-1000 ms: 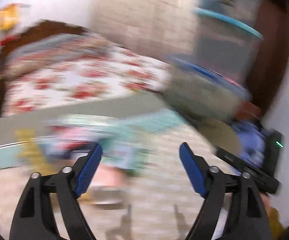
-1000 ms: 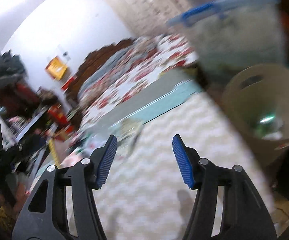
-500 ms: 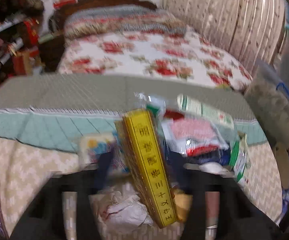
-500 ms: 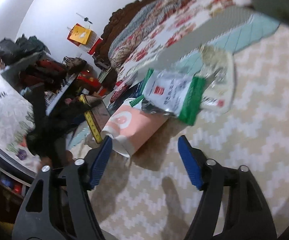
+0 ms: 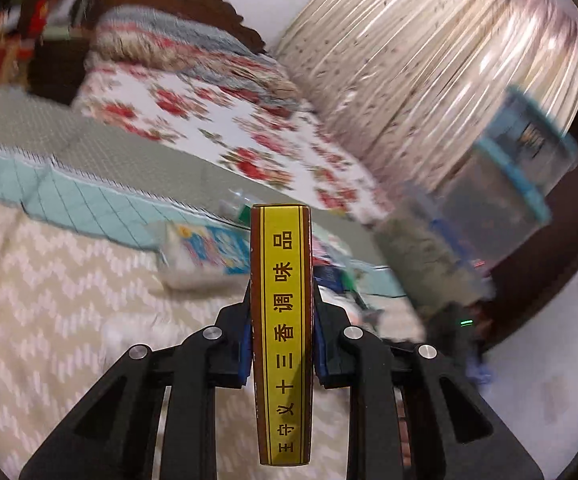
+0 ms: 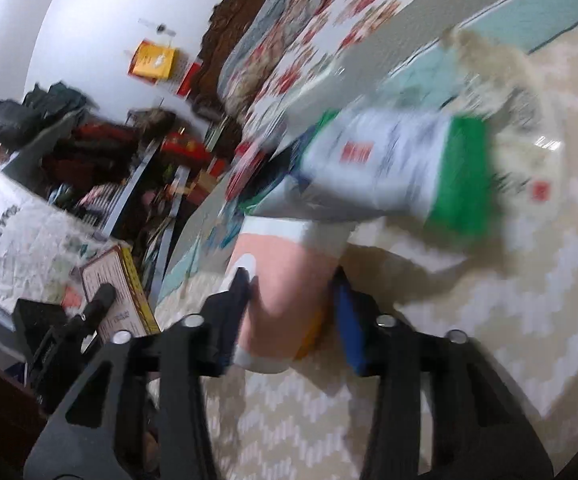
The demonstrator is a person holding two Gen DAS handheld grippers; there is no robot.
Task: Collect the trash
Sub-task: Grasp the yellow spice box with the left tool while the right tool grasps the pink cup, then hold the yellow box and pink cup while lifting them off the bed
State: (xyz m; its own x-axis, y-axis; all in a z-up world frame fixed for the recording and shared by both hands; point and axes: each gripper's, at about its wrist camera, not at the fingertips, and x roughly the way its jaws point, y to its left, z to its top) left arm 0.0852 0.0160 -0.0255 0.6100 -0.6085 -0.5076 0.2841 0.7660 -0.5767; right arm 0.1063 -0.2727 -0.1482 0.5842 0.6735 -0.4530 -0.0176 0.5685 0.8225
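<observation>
Trash pickup on a chevron-patterned rug (image 5: 49, 300) beside a floral-covered bed (image 5: 217, 120): the left gripper (image 5: 281, 344) is clamped on a narrow yellow seasoning box (image 5: 281, 320), held on edge and clear of the litter pile (image 5: 209, 252), likely for carrying to a bin. The right gripper (image 6: 289, 312) straddles a pink-and-white carton (image 6: 285, 292) lying on the rug under a green-and-white packet (image 6: 401, 168); blur hides whether both pads touch it. Only the right view shows the box's broad printed face (image 6: 113, 300); only the left shows stacked storage tubs (image 5: 501, 216).
</observation>
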